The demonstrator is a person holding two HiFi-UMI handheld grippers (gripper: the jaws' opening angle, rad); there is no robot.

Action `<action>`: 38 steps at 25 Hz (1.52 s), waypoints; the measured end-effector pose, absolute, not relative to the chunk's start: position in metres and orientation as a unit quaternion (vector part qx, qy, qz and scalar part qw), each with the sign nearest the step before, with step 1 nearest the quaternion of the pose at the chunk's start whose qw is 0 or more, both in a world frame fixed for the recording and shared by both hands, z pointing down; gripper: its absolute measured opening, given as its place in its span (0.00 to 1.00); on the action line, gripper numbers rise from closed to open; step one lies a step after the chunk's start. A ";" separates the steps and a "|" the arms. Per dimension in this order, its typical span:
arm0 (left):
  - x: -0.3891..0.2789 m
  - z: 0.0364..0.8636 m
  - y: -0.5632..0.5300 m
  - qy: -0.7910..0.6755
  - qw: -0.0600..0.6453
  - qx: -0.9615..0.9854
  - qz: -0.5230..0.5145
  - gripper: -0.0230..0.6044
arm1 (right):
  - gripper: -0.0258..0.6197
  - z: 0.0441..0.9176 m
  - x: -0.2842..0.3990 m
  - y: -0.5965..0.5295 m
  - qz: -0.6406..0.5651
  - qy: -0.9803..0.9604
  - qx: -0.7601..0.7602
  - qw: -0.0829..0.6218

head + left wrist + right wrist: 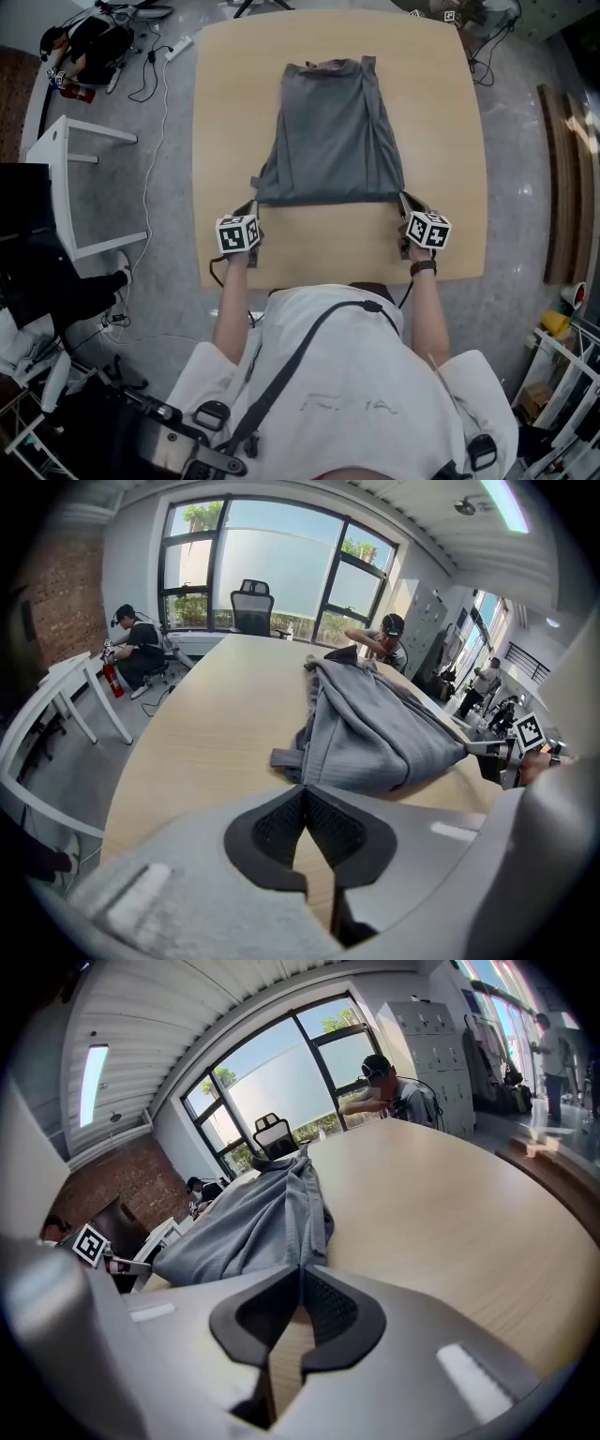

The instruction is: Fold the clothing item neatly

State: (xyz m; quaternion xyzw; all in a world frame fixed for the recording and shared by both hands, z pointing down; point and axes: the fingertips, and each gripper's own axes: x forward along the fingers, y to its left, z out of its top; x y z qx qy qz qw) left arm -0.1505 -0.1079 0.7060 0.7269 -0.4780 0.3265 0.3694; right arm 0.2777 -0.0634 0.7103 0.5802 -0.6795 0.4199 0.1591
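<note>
A grey garment (pixel 330 131) lies lengthwise on the light wooden table (pixel 328 239), its wide near edge lifted slightly and stretched between my two grippers. My left gripper (pixel 254 210) is shut on the garment's near left corner; in the left gripper view the dark pads (pixel 281 822) meet at the tip with the grey cloth (pixel 375 733) bunched just beyond. My right gripper (pixel 404 201) is shut on the near right corner, and in the right gripper view the cloth (pixel 253 1227) runs straight out from the pinched tips (pixel 300 1269). A loose strap (pixel 286 758) hangs at the left corner.
A white frame table (pixel 66 187) and cables (pixel 155 66) are on the floor to the left. Wooden planks (pixel 567 187) lie on the right. A person (pixel 384 639) works at the table's far end, near an office chair (pixel 253 602).
</note>
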 end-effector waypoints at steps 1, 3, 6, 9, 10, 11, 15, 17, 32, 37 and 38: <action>-0.158 0.703 -0.110 -0.489 0.372 0.721 0.320 0.04 | 0.07 0.707 0.282 -0.063 0.418 -0.679 0.583 0.156; -0.174 0.696 -0.118 -0.514 0.384 0.708 0.296 0.04 | 0.07 0.699 0.295 -0.065 0.418 -0.672 0.594 0.143; -0.191 0.683 -0.126 -0.536 0.390 0.699 0.269 0.04 | 0.07 0.689 0.319 -0.064 0.413 -0.658 0.617 0.129; -0.210 0.678 -0.124 -0.551 0.379 0.690 0.276 0.04 | 0.07 0.683 0.340 -0.061 0.406 -0.646 0.634 0.125; -0.217 0.679 -0.121 -0.556 0.380 0.685 0.276 0.04 | 0.07 0.681 0.346 -0.060 0.406 -0.643 0.638 0.123; -0.223 0.682 -0.118 -0.560 0.385 0.680 0.273 0.04 | 0.07 0.681 0.351 -0.059 0.406 -0.639 0.642 0.121; -0.251 0.691 -0.107 -0.586 0.384 0.655 0.285 0.04 | 0.07 0.683 0.368 -0.055 0.400 -0.627 0.655 0.130; -0.276 0.690 -0.103 -0.605 0.379 0.637 0.291 0.04 | 0.07 0.685 0.376 -0.054 0.398 -0.619 0.663 0.135; -0.185 0.704 -0.067 -0.506 0.366 0.701 0.344 0.15 | 0.38 0.703 0.328 -0.027 0.402 -0.602 0.659 0.203; -0.139 0.686 -0.075 -0.463 0.307 0.765 0.326 0.15 | 0.31 0.697 0.260 -0.026 0.368 -0.687 0.582 0.230; -0.129 0.683 -0.077 -0.454 0.297 0.776 0.322 0.15 | 0.31 0.696 0.247 -0.028 0.358 -0.703 0.566 0.238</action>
